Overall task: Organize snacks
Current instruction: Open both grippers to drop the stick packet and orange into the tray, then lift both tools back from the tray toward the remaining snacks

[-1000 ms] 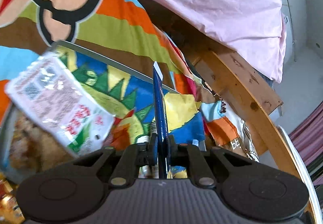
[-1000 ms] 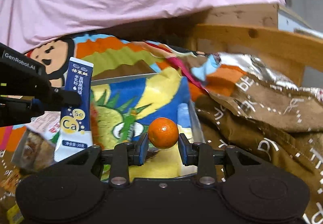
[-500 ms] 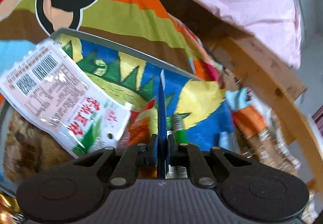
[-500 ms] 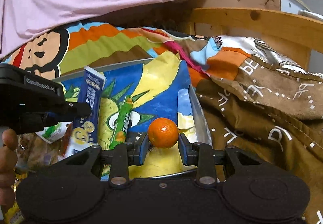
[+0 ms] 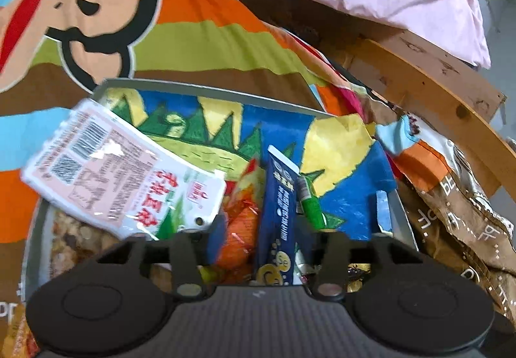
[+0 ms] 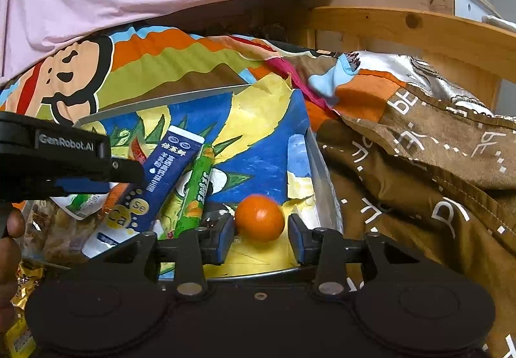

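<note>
Blue sachet [image 5: 278, 219] freed in tray [image 6: 319, 171], orange [image 6: 259, 217] between parting fingers [image 6: 298, 240] — untouched

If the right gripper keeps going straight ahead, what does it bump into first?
Most likely the small orange, sitting loose between the right gripper's just-opened jaws. Beyond it comes the tray's colourful lining, though depth is hard to judge.
</note>
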`<state>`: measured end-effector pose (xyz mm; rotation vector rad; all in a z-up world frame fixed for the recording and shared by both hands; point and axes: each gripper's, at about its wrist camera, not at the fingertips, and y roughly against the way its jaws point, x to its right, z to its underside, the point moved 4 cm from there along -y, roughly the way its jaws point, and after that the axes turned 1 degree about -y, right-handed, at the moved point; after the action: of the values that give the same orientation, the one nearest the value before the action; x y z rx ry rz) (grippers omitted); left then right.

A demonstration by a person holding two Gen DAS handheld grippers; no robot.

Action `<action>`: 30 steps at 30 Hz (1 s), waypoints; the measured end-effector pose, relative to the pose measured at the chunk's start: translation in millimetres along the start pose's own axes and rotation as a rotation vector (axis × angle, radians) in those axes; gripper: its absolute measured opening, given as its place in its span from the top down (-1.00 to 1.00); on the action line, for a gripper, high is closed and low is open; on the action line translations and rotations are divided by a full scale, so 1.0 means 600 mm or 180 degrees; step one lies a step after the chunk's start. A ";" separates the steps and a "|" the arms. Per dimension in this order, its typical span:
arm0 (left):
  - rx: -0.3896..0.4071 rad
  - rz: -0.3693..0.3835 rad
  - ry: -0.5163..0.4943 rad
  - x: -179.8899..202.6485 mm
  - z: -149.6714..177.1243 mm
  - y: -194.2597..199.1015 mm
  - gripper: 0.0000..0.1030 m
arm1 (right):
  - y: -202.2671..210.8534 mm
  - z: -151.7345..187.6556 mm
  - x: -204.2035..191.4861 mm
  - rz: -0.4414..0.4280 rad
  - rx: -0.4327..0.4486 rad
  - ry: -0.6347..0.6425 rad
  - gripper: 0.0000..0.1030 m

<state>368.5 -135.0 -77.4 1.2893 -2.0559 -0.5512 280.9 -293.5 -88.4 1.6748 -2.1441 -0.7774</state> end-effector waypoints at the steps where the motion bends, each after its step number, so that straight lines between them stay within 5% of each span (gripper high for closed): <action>1: 0.0006 -0.0021 0.0004 -0.001 -0.001 0.006 -0.13 | 0.002 -0.001 -0.001 -0.0011 0.0000 0.0000 0.10; 15: 0.0291 -0.0285 0.0164 -0.033 -0.002 0.156 -0.90 | 0.137 -0.041 0.018 -0.0072 0.0419 -0.0195 -0.89; 24: 0.0546 -0.0499 -0.0128 -0.020 0.039 0.276 -0.99 | 0.260 -0.035 0.010 -0.0188 0.0813 -0.0129 -0.99; 30: 0.0420 -0.0551 -0.0172 -0.028 0.108 0.322 -0.99 | 0.329 0.001 -0.004 -0.0253 0.0893 -0.0075 -0.99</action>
<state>205.5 -35.5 -3.8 1.5562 -2.0658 -0.5396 125.1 -257.7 27.3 1.9054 -2.3024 -0.5378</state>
